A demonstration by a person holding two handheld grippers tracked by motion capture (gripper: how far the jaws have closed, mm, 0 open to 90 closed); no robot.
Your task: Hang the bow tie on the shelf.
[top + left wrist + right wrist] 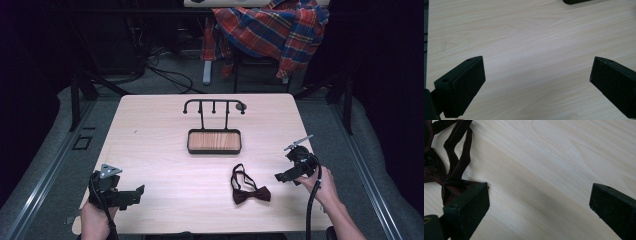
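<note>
Just to the left of my right hand-held gripper (289, 176) lay one dark red bow tie (248, 189) with its strap looped out behind it, flat on the table (150, 150); in the right gripper view the tie (451, 170) sat beside one jaw, not between the pair. Both my hand-held grippers had their jaws spread wide and held nothing, the left hand-held gripper (131, 196) well apart from the tie, near the table's front left corner. Beyond the tie, ahead of both my hand-held grippers, stood one black stand (214, 127) with a wood-bottomed tray and a bar of hooks. The table was pale wood grain. Past its far edge was grey floor, cables and one plaid shirt (272, 30) draped over a chair. Bare wood lay open between my hand-held grippers.
</note>
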